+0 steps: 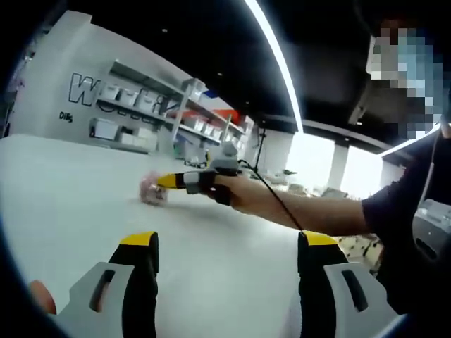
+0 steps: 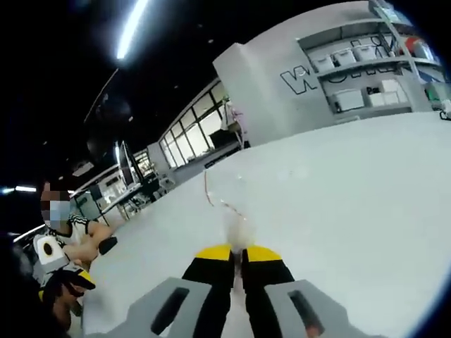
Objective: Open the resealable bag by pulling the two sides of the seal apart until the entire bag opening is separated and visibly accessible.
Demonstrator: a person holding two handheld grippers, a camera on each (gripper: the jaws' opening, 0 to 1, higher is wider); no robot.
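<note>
- While the right gripper [image 2: 237, 257] has its 2 jaws pressed nearly together on an edge of the clear bag [image 2: 229, 201], the left gripper [image 1: 229, 257] has its jaws wide apart with nothing between them.
- In the right gripper view the bag runs straight away from the jaw tips, its long axis roughly in line with them, lying on the white table [image 2: 352, 204].
- In the left gripper view the right gripper [image 1: 184, 181] sits well ahead over the table [image 1: 63, 197], a blurred pinkish bag [image 1: 151, 190] at its tip.
- Judgement: the left gripper is well apart from the bag and must reach forward to take the opposite side of the seal.
- Shelves [image 1: 155, 105] stand behind.
</note>
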